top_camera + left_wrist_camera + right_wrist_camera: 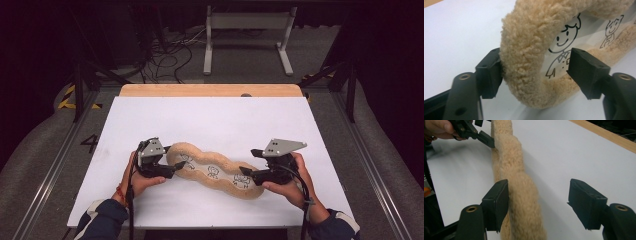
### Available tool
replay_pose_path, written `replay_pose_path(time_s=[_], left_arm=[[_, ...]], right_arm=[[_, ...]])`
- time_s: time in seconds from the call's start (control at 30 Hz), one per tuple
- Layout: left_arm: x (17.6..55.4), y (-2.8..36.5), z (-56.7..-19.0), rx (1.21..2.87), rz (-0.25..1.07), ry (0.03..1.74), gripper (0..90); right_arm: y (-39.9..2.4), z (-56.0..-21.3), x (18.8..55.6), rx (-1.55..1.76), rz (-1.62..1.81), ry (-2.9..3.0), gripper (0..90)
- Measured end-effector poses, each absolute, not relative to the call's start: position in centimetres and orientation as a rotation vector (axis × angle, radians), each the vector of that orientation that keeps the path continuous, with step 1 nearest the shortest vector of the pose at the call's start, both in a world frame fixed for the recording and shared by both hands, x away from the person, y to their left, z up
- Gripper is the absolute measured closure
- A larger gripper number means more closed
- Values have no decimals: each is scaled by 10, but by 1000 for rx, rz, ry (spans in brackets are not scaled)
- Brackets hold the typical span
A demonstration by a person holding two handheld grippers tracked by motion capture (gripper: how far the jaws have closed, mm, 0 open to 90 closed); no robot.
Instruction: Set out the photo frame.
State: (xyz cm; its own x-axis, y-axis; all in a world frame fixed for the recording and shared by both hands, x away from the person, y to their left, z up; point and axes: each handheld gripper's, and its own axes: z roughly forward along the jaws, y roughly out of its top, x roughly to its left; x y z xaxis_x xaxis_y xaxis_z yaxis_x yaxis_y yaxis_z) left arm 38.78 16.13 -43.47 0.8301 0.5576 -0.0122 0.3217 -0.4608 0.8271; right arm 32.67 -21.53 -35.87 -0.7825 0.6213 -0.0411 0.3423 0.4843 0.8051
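The fleecy tan pouch (215,172), long and lobed with a clear window of little cartoon figures, lies slantwise on the white table (210,120), and I place everything else by it. At its left end sits my left gripper (177,166), held in my left hand (135,177). In the left gripper view, the fleece rim (524,57) curves up between my jaws; one pad touches the fleece on the outer side, while the other stands clear in front of the clear window (564,42), so this gripper is not clenched and grips nothing yet. At the pouch's right end, nearer me, is my right gripper (246,172) in my right hand (287,185). In the right gripper view the fleece edge (521,195) runs beside one pad, seemingly brushing it, and the other pad stands well off over bare table, so these jaws are released too. I judge that I am at the grasping step, with both ends lined up but neither one taken. Next, I think, the left jaws need to pinch the rim firmly between fleece and window side, and the right jaws need to shift across so the edge lies properly between them before they pinch. The pile is soft and thick, so a shallow bite could slip off; a deeper hold on the rim seems wiser before any lift or stretch.
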Motion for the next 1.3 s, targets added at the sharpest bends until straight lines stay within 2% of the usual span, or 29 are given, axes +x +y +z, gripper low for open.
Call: replay_pose_path(time_s=[0.2, 0.53, 0.6, 0.7, 0.77, 0.83, 0.97, 1.3], left_arm=[[389, 163, -435, 2092, 345, 643, 430], [392, 162, -438, 2117, 344, 637, 453], [391, 162, -440, 2123, 337, 644, 454], [391, 162, -440, 2126, 343, 637, 461], [391, 162, -439, 2125, 354, 637, 468], [390, 161, -438, 2117, 369, 636, 488], [389, 162, -438, 2106, 387, 646, 546], [391, 164, -438, 2087, 330, 658, 565]], right_arm=[[-228, -377, 316, 871, 1225, 2389, 322], [-238, -409, 302, 979, 1239, 2362, 353], [-237, -414, 302, 985, 1230, 2377, 376], [-235, -420, 302, 999, 1221, 2370, 479], [-236, -423, 304, 1002, 1234, 2372, 511], [-236, -423, 304, 998, 1257, 2366, 619], [-236, -422, 304, 990, 1216, 2327, 640], [-245, -422, 318, 1038, 1268, 2342, 643]])
